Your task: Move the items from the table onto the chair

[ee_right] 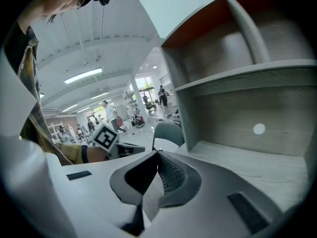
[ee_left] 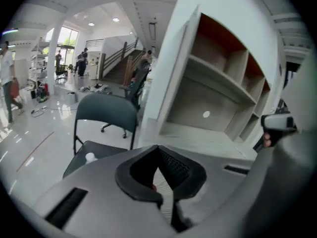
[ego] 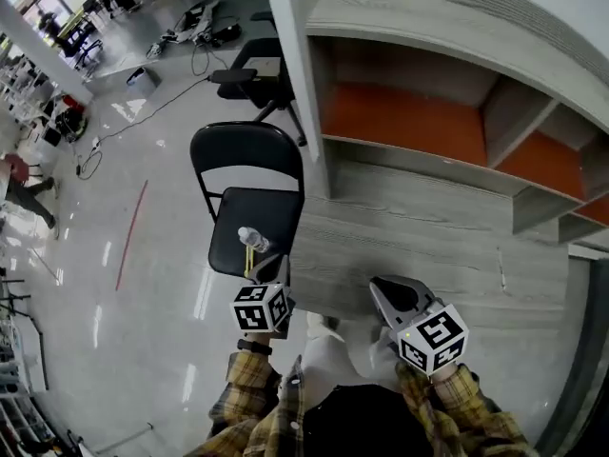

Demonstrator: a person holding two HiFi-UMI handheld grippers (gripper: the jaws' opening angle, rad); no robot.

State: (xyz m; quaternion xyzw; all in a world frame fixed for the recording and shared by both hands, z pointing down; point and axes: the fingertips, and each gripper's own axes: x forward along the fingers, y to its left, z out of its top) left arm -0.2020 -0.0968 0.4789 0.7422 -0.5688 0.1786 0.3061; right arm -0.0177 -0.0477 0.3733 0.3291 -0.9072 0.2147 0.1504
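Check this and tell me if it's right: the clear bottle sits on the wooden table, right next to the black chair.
Not right. The bottle sits on the seat of the black chair, not on the wooden table. The chair does stand right next to the table. The head view shows it, and the left gripper view also shows the bottle's white cap on the seat.

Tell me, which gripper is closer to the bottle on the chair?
Left. The left gripper is right beside the bottle, at the front edge of the chair seat. The right gripper is farther off, over the table.
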